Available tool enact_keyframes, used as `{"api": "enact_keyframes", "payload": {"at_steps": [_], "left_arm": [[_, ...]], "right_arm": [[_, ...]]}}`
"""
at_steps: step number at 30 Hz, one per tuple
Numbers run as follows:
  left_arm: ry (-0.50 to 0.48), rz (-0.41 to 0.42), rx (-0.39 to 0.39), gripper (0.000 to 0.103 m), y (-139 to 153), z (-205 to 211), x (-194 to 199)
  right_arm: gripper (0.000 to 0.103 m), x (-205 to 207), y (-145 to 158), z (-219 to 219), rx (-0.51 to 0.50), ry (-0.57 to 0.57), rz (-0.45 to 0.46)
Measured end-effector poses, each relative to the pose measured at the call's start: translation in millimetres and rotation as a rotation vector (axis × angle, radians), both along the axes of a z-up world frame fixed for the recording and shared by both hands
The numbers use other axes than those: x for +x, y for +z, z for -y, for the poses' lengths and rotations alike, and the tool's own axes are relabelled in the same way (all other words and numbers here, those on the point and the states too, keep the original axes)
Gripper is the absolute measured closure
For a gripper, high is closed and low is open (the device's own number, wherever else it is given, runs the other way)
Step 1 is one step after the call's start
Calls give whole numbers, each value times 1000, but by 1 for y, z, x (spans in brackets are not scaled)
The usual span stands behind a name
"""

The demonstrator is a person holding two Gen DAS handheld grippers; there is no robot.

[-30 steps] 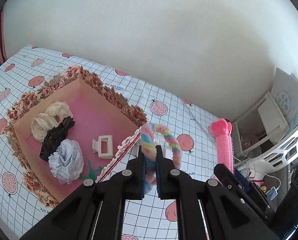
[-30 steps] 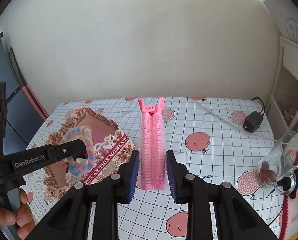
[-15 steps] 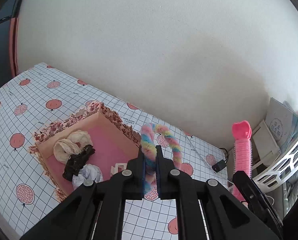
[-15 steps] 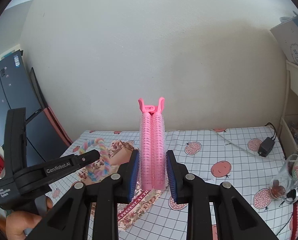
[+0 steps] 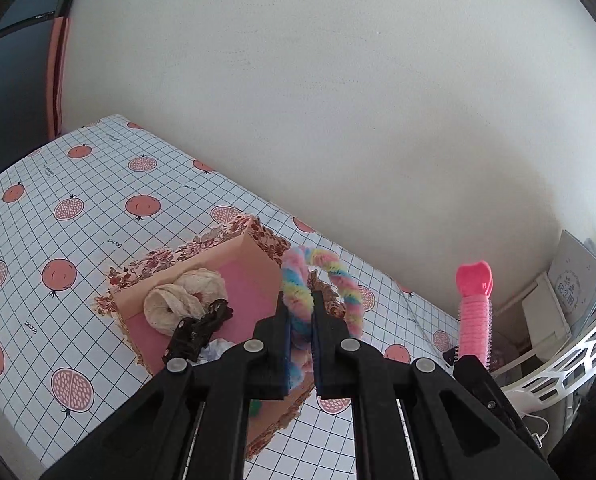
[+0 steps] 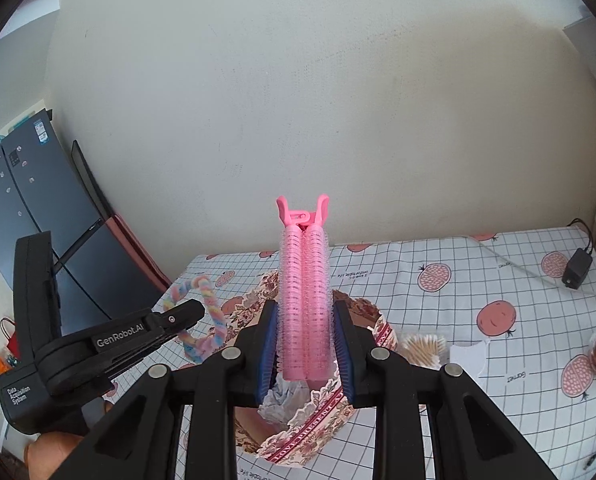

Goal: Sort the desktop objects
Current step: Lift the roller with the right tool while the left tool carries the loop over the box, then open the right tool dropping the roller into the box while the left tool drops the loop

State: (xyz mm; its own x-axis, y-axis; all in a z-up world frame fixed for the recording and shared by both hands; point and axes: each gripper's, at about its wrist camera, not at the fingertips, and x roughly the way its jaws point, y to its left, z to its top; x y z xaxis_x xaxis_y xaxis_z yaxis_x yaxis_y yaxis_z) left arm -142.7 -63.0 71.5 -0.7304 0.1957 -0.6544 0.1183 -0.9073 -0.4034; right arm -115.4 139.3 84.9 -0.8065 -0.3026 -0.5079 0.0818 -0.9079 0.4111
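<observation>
Pink bristly hair roller clip (image 6: 305, 304) stands upright, clamped in the right gripper (image 6: 305, 340) above the floral box (image 5: 201, 256). Beside it, the left gripper (image 5: 301, 332) pinches a rainbow fuzzy band (image 5: 298, 292) over the same box.

On my right wrist feed I read "GenRobot.AI" on the left gripper (image 6: 185, 314) finger and "Data Acquisition System" on its body, while the tablecloth (image 6: 498, 280) print says "Garnet"; smaller lines there are too small to read.
</observation>
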Motion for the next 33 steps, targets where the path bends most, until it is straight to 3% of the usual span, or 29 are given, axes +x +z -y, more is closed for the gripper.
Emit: {"api": "enact_keyframes", "payload": {"at_steps": [10,19,33], "left_arm": [[121,37,67,95,-17,35,-3],[158,76,91,95,-32,52,-7],[220,213,160,95,-84,64,-22]], "right_arm": [[74,-21,-22,24,-3,36,74],[74,-33,-40,45,10,76,113],[74,-60,-94,61,29,97,271]]}}
